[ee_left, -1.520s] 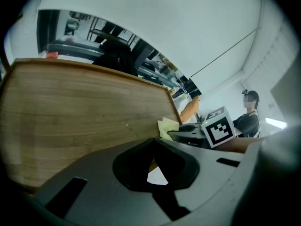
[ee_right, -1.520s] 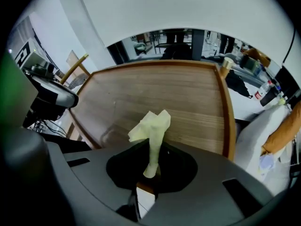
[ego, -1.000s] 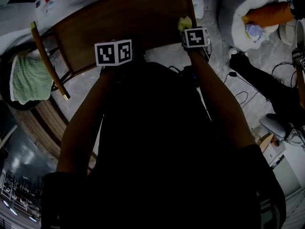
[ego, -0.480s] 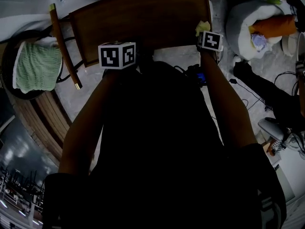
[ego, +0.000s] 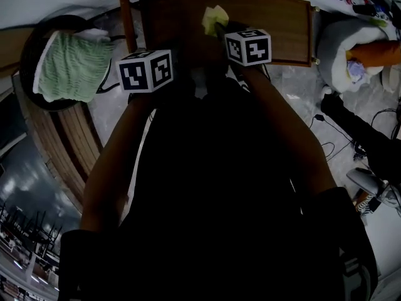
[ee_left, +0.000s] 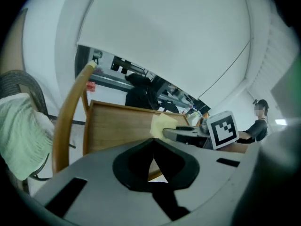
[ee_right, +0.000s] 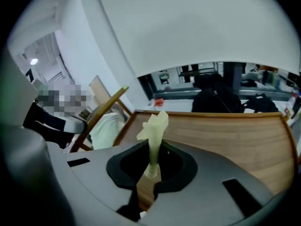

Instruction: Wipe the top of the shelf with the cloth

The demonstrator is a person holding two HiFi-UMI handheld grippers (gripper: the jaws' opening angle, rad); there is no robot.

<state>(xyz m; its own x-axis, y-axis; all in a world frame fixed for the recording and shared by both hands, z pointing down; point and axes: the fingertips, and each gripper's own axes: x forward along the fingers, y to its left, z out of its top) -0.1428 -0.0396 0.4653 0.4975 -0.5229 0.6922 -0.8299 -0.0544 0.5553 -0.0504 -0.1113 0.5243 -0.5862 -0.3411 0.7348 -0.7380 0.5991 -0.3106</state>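
Note:
The shelf top (ego: 276, 24) is a brown wooden board across the top of the head view. My right gripper (ego: 220, 27) is shut on a pale yellow cloth (ego: 214, 17) and holds it over the board's left-middle part. In the right gripper view the cloth (ee_right: 154, 126) sticks up from between the closed jaws, with the board (ee_right: 225, 135) beyond. My left gripper (ego: 145, 69) hangs off the board's near left corner. In its own view the left gripper (ee_left: 153, 145) has its jaws together with nothing between them. That view also shows the cloth (ee_left: 162, 125) on the board (ee_left: 117, 126).
A green towel (ego: 69, 64) lies in a dark round seat at the left, beside a slanted wooden rail (ego: 127, 11). A white cushion with an orange thing (ego: 369, 52) sits at the right. Cables (ego: 369, 124) trail on the marble floor.
My right gripper has carried the cloth leftward along the board, from its right end to its left-middle. The left gripper has stayed near the board's left corner.

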